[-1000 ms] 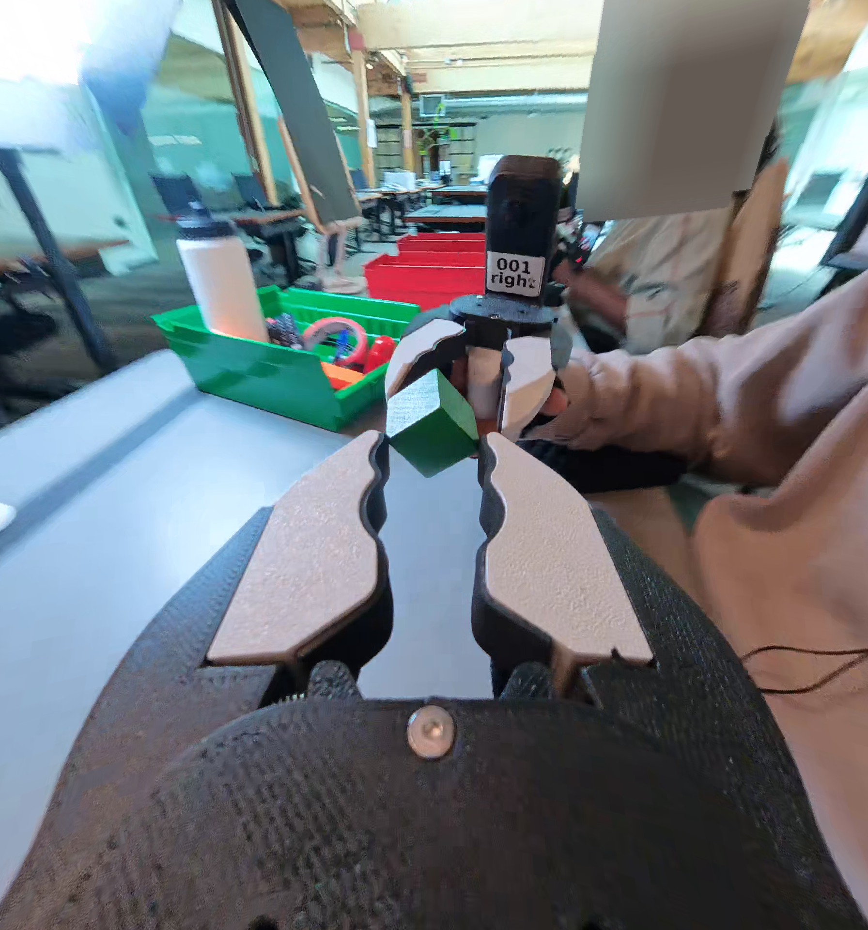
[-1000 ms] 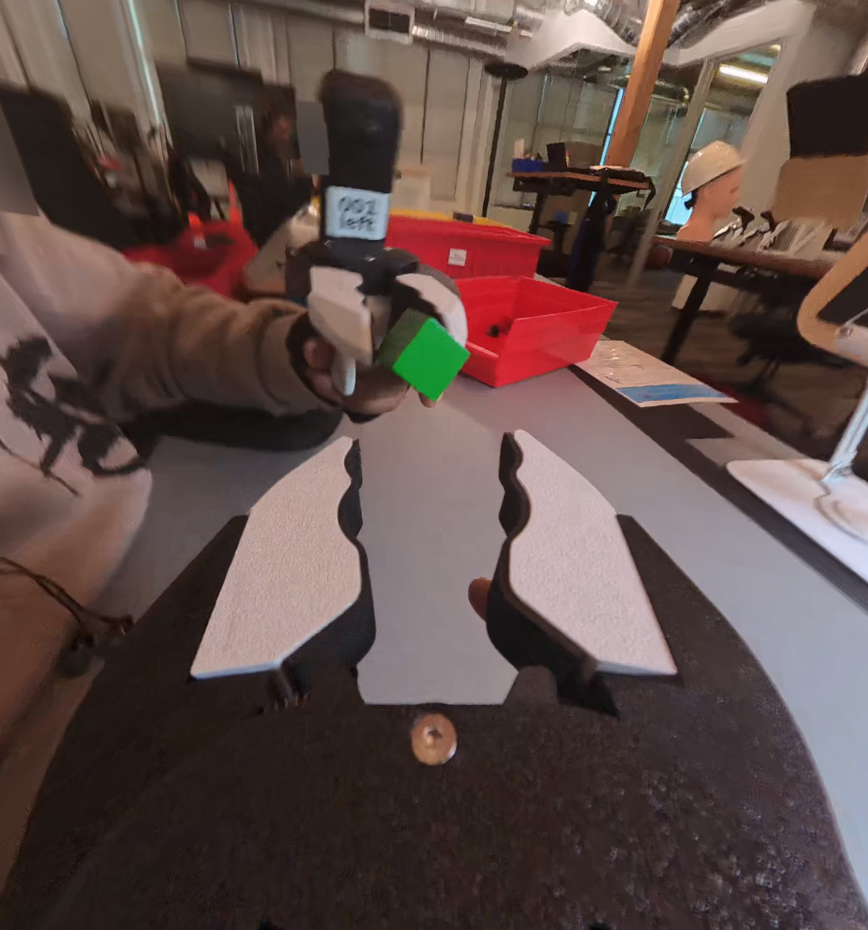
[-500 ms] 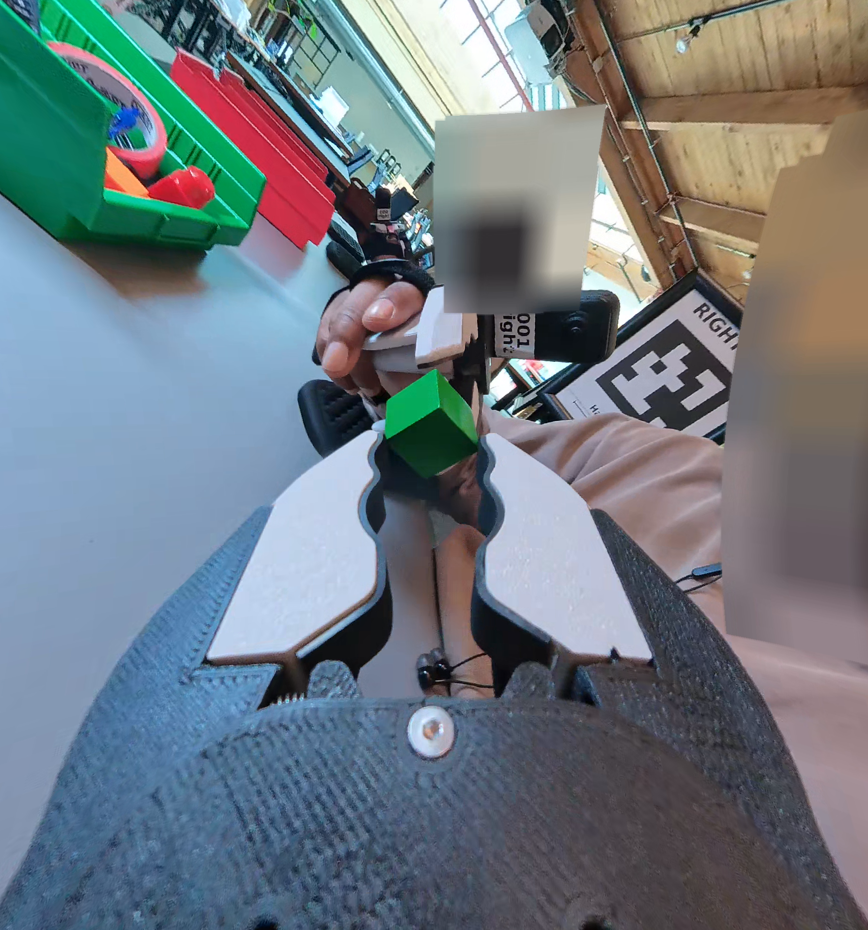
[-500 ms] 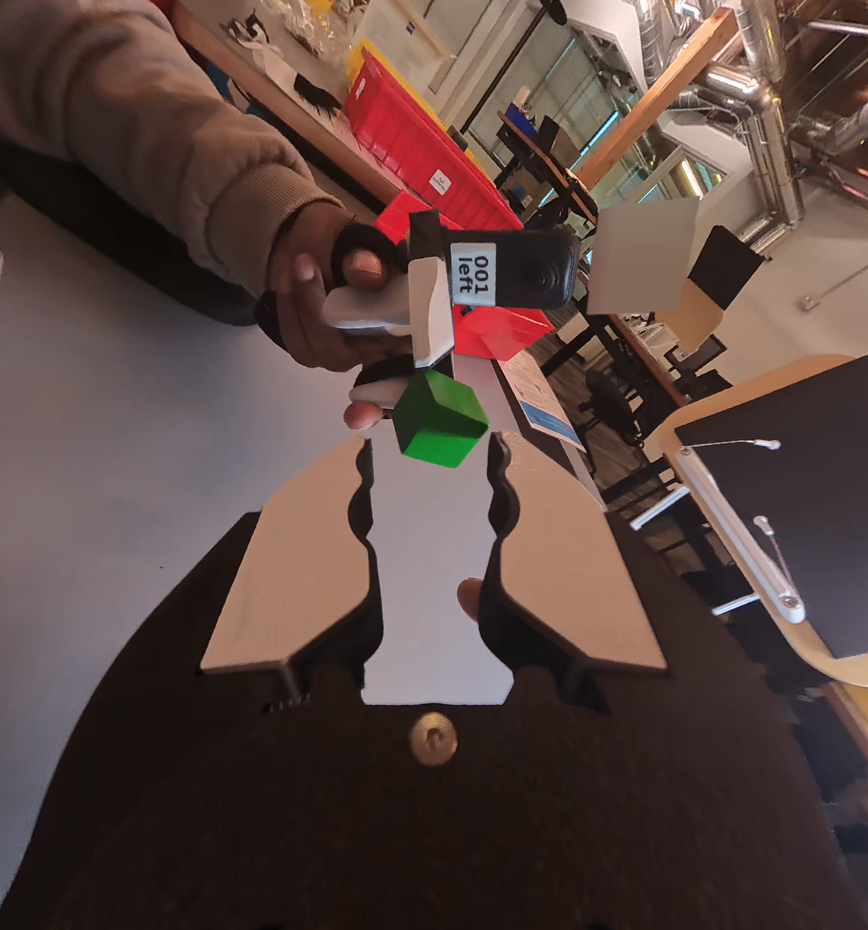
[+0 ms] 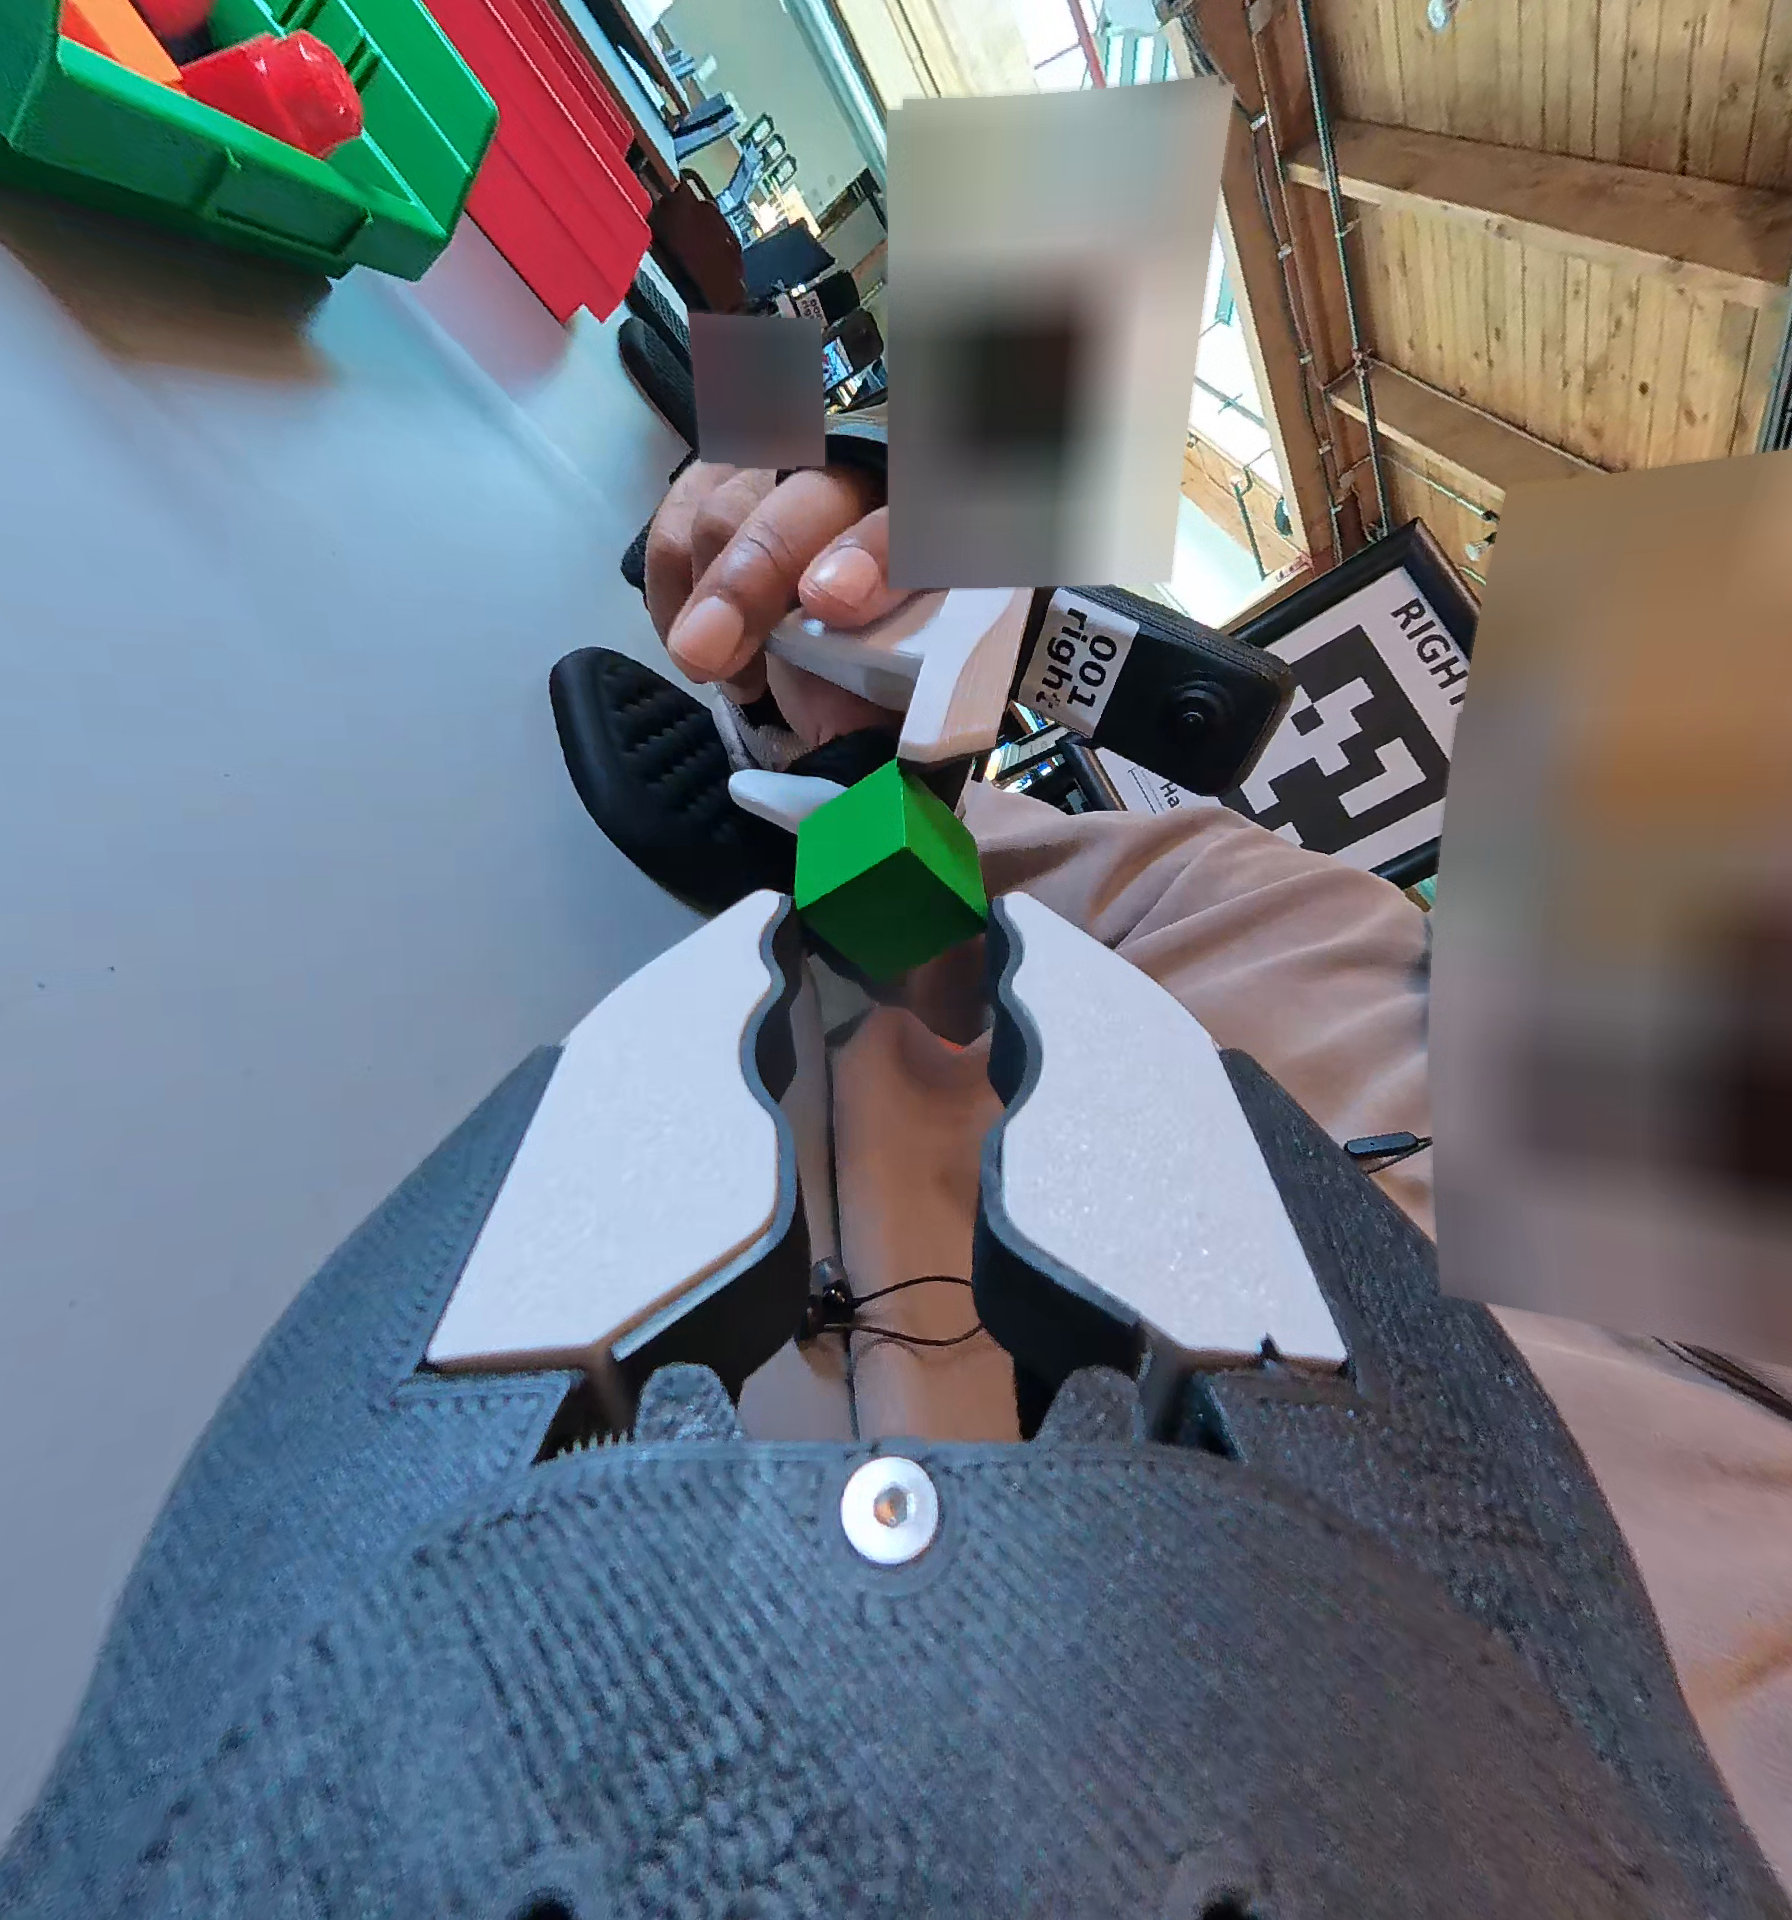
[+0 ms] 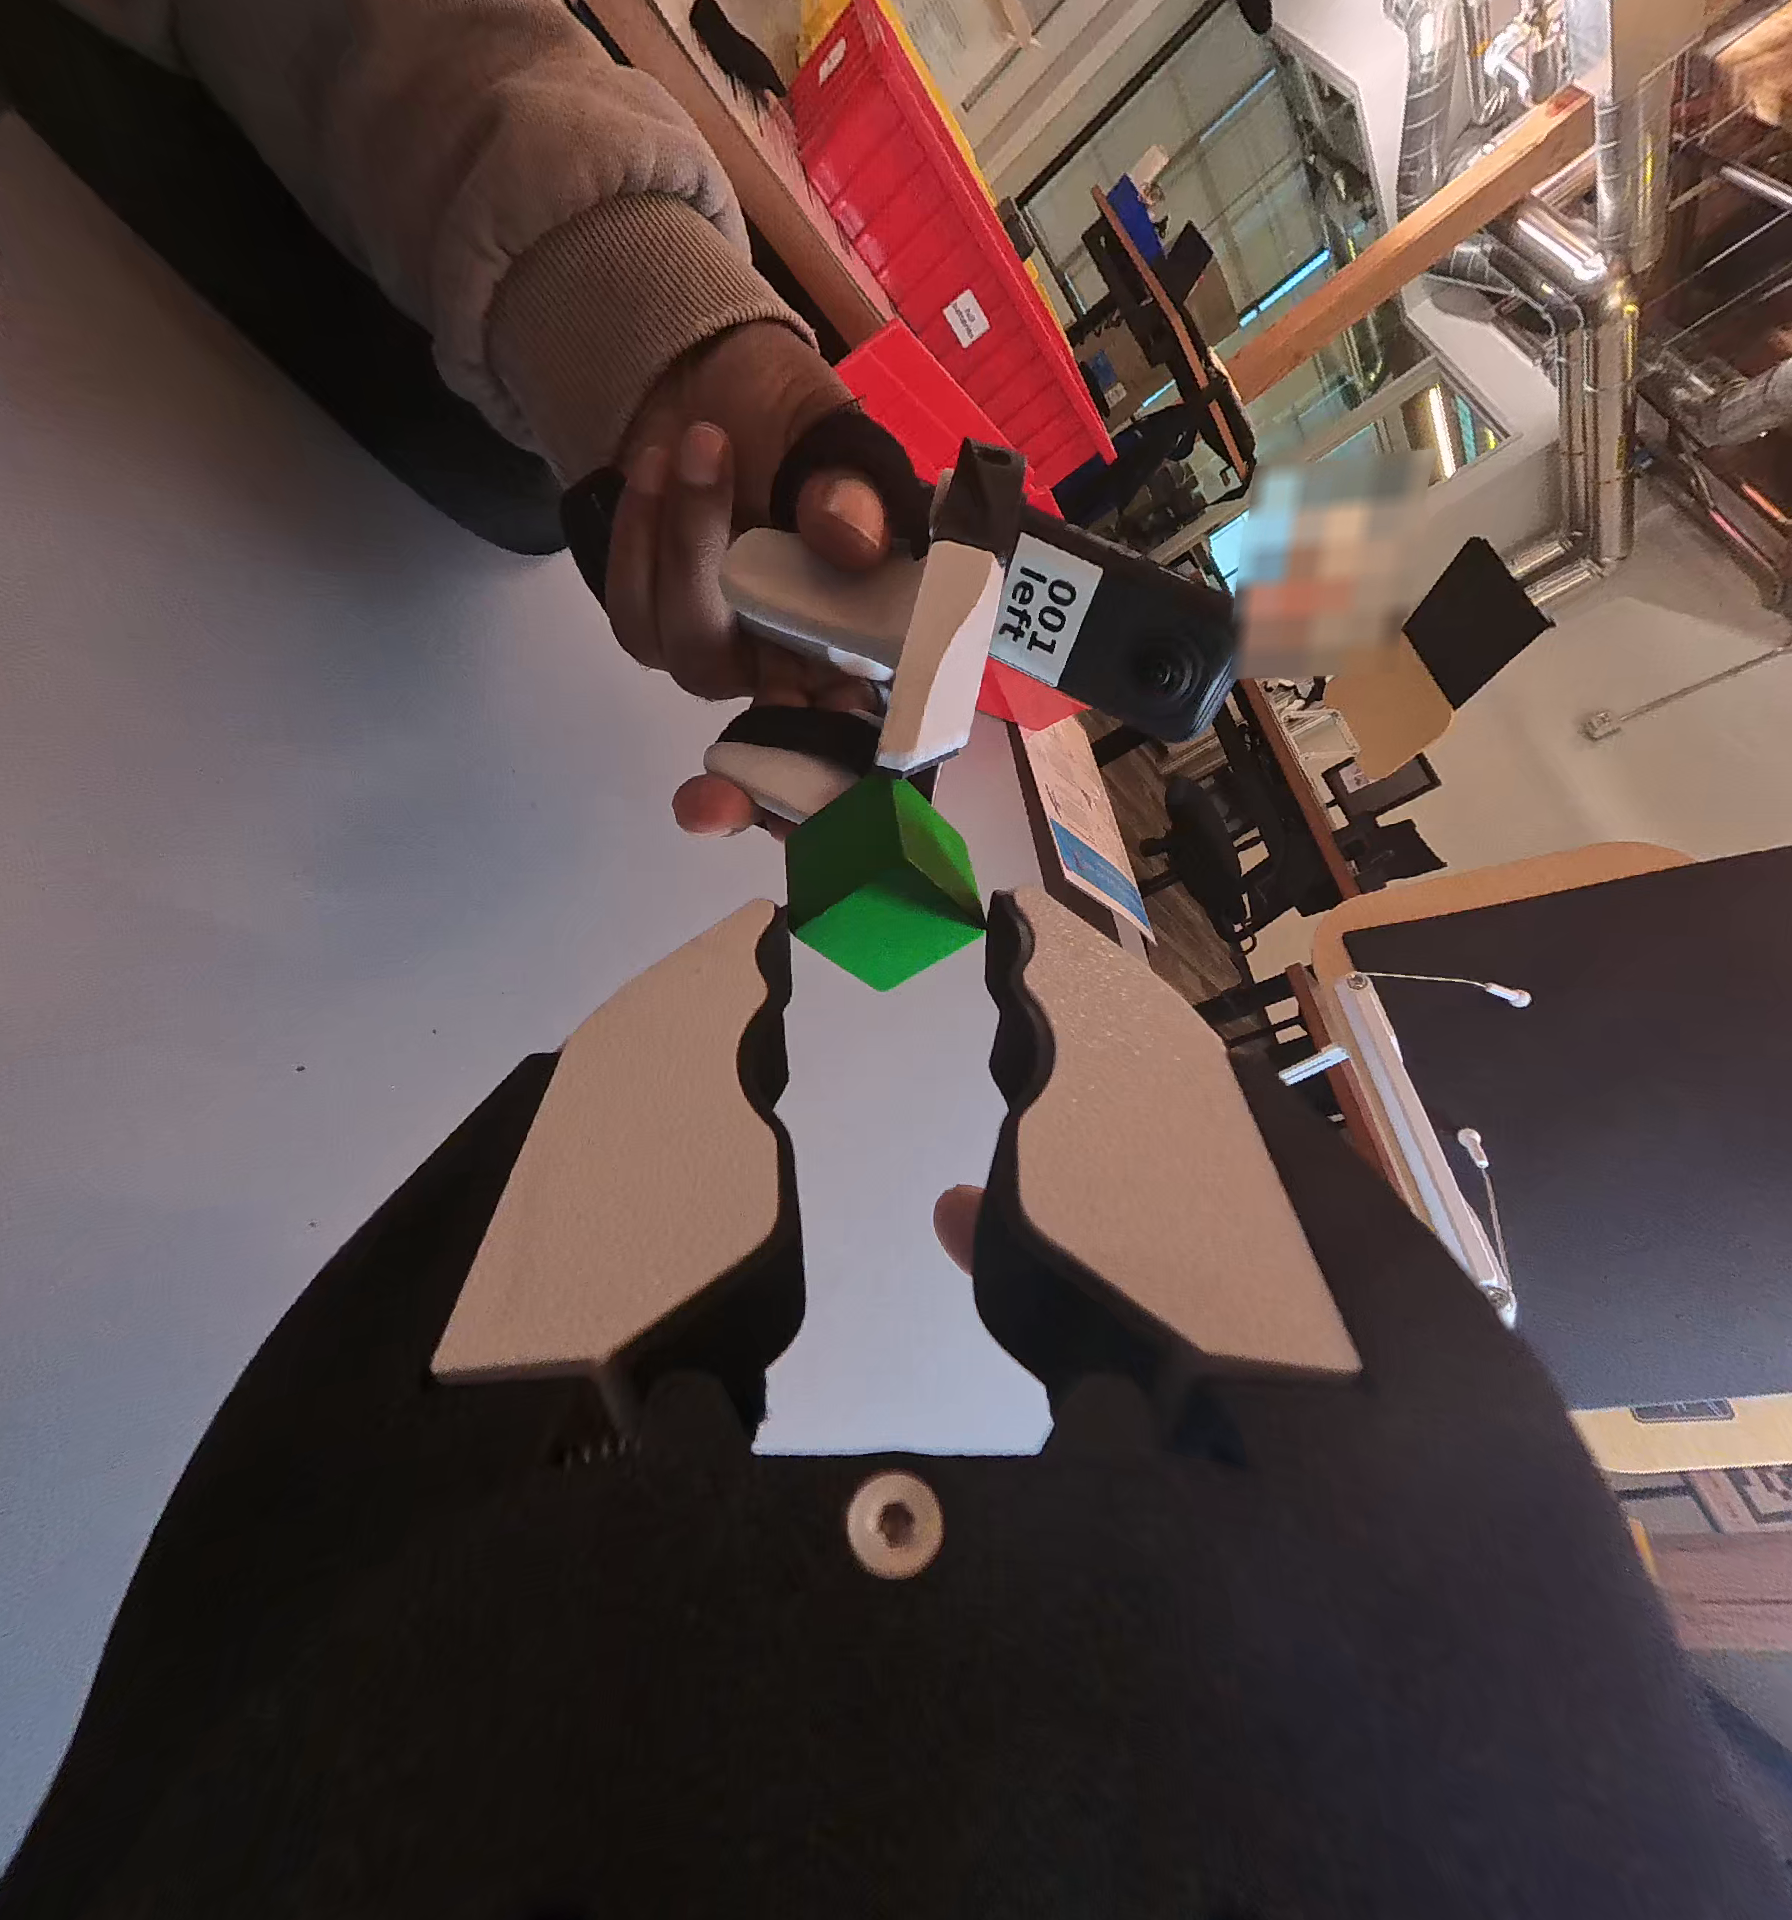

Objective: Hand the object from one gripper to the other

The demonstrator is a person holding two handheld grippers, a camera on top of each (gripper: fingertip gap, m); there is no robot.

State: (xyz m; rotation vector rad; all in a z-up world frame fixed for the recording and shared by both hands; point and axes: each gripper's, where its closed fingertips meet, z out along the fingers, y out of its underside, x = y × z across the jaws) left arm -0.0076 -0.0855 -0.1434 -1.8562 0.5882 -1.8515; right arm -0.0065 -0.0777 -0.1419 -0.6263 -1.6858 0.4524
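A green cube point(image 5: 887, 873) is held in the air above the grey table point(image 5: 196, 727). My left gripper point(image 5: 892, 914) is shut on it at the fingertips. In the right wrist view the same cube point(image 6: 876, 904) sits between the tips of my right gripper point(image 6: 887, 914), whose jaws touch its two side corners. The two grippers face each other tip to tip, both rolled sideways. The right gripper also shows in the left wrist view point(image 5: 861, 790), held by a hand. The left gripper also shows in the right wrist view point(image 6: 850, 779), held by a hand.
A green bin point(image 5: 248, 177) with red and orange items and a red bin point(image 5: 549, 177) stand at the table's far side. More red bins point(image 6: 913, 218) and a black board with a wooden rim point(image 6: 1598, 1091) show in the right wrist view. A person's sleeve point(image 5: 1235, 935) is close.
Both grippers rolled sideways and came together. The right gripper's jaws moved up around the cube and narrowed onto it. The left gripper has kept its hold throughout.
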